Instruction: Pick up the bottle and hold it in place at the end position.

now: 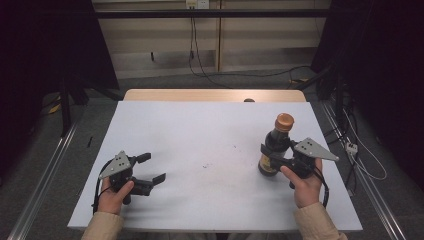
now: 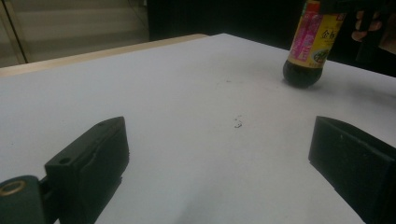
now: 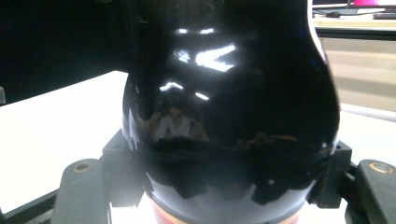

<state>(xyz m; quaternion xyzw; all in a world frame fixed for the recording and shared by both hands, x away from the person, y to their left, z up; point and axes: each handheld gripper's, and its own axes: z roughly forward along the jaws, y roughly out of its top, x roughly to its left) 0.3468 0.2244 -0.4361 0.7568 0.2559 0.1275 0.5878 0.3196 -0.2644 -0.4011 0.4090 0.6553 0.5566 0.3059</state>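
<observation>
Right tongs (image 1: pixel 272 156) clamped around upright, orange-capped dark sauce bottle (image 1: pixel 275 145) on worktop (image 1: pixel 200 150). Left tongs (image 1: pixel 150 167) spread wide, empty. Yellow-pink label (image 2: pixel 315 35) legible from left gripper view.

Left hand-held gripper (image 1: pixel 150 169) agape, right (image 1: pixel 270 155) clamped.

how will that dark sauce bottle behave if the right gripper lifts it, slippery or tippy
Probably slippery: the bottle has a glossy, rounded wall showing bright glints in the right gripper view. Likely top-heavy too, being tall with a narrow neck and orange cap. It looks dark throughout, so perhaps fairly full and heavy. The right gripper clamps its body.
</observation>
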